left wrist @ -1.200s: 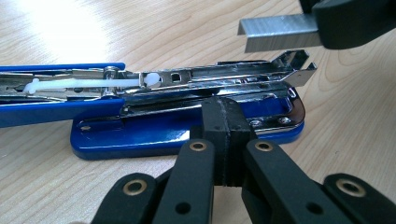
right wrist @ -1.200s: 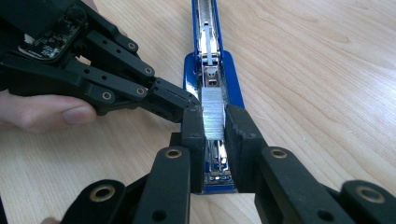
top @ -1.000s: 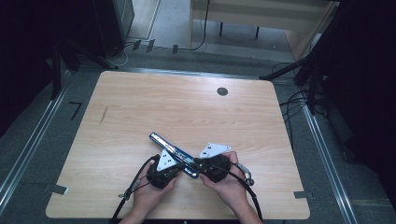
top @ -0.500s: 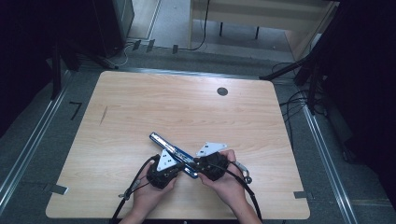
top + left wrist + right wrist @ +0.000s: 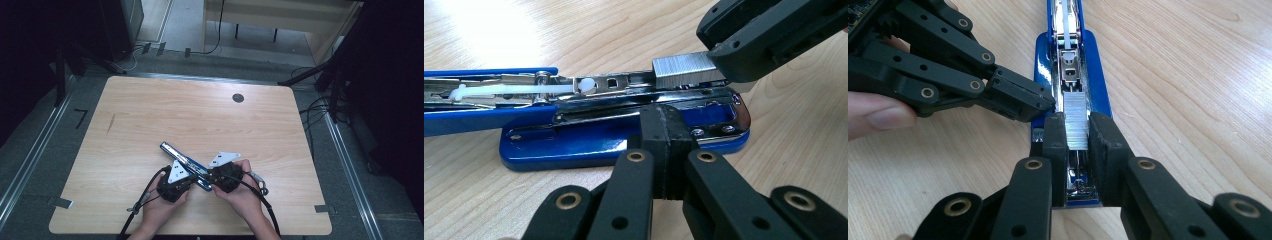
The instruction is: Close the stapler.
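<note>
A blue stapler (image 5: 184, 161) lies flipped open on the wooden table (image 5: 200, 115), its metal channel facing up. My right gripper (image 5: 1077, 132) is shut on a silver strip of staples (image 5: 1076, 117) and holds it in the channel at the stapler's near end. The left gripper (image 5: 668, 125) is shut with nothing between its jaws, its tips resting against the side of the stapler's (image 5: 624, 135) base. In the left gripper view the right gripper (image 5: 729, 62) comes in from the upper right with the staples (image 5: 680, 66). Both hands meet at the stapler in the high view.
A white plastic pusher (image 5: 519, 91) lies along the channel toward the stapler's hinged arm. A round cable hole (image 5: 238, 98) sits at the table's far side. Cables trail from both grippers over the near edge. Dark floor and furniture ring the table.
</note>
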Tool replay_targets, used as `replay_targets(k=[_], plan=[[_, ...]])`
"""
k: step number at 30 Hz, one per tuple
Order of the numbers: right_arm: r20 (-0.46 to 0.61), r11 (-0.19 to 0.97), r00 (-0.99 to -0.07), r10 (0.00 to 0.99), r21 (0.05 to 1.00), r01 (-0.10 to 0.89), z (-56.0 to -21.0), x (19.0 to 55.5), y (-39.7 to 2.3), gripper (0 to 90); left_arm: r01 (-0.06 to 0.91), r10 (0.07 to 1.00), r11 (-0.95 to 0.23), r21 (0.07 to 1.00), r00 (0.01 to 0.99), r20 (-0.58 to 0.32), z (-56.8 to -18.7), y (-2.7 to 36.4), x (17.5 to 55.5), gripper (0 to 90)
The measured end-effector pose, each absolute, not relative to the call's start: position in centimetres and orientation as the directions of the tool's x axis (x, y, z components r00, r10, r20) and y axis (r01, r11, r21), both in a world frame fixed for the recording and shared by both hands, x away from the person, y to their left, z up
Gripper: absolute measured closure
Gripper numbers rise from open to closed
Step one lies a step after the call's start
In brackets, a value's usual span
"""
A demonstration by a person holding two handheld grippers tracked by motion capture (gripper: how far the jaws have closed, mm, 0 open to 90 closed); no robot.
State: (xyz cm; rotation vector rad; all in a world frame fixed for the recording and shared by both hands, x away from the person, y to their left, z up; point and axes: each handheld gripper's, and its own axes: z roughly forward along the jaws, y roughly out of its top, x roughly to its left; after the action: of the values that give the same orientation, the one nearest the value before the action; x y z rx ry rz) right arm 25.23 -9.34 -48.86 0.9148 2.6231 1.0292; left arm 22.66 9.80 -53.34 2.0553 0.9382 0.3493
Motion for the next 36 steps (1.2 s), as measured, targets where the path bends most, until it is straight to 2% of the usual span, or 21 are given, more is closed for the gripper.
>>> replay_targets(k=[36], plan=[[0.037,0.594,-0.805,0.593,0.654,0.468,-48.92,25.45,-8.99,80.0,0.496,0.727,-0.374,0.784,0.681,-0.084,-53.36,9.78,22.66,90.0]])
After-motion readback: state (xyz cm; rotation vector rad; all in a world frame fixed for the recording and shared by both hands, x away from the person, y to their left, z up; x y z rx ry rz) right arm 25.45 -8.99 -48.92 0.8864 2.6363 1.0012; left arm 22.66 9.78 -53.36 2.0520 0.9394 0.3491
